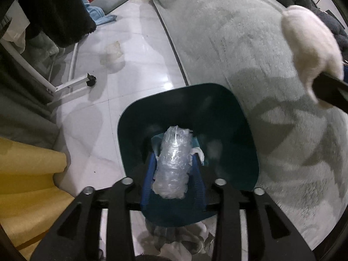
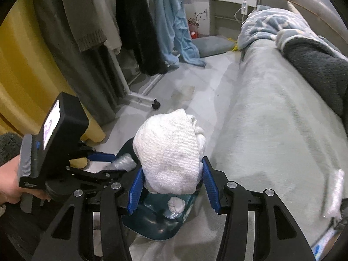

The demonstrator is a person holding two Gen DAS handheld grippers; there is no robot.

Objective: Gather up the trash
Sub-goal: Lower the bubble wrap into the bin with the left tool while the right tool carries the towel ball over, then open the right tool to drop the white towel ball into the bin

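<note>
A dark teal bin (image 1: 239,130) stands on the floor against the blanket's edge. My left gripper (image 1: 174,156) points down into it, its blue pads against the sides of a crumpled roll of clear plastic wrap (image 1: 171,163). In the right wrist view that left gripper (image 2: 120,164) sits in a person's hand at the bin's left rim. My right gripper (image 2: 173,165) is shut on a wad of white towel (image 2: 171,148) just above the bin (image 2: 152,224). A small white tissue ball (image 2: 176,204) lies inside. The towel (image 1: 311,43) also shows at upper right in the left view.
A pale grey-green blanket (image 1: 239,43) covers the furniture right of the bin. White tiled floor (image 1: 130,43) runs left, with a clothes rack's wheeled foot (image 1: 91,80) and a yellow curtain (image 1: 28,174). Another clear plastic piece (image 2: 335,193) lies on the blanket.
</note>
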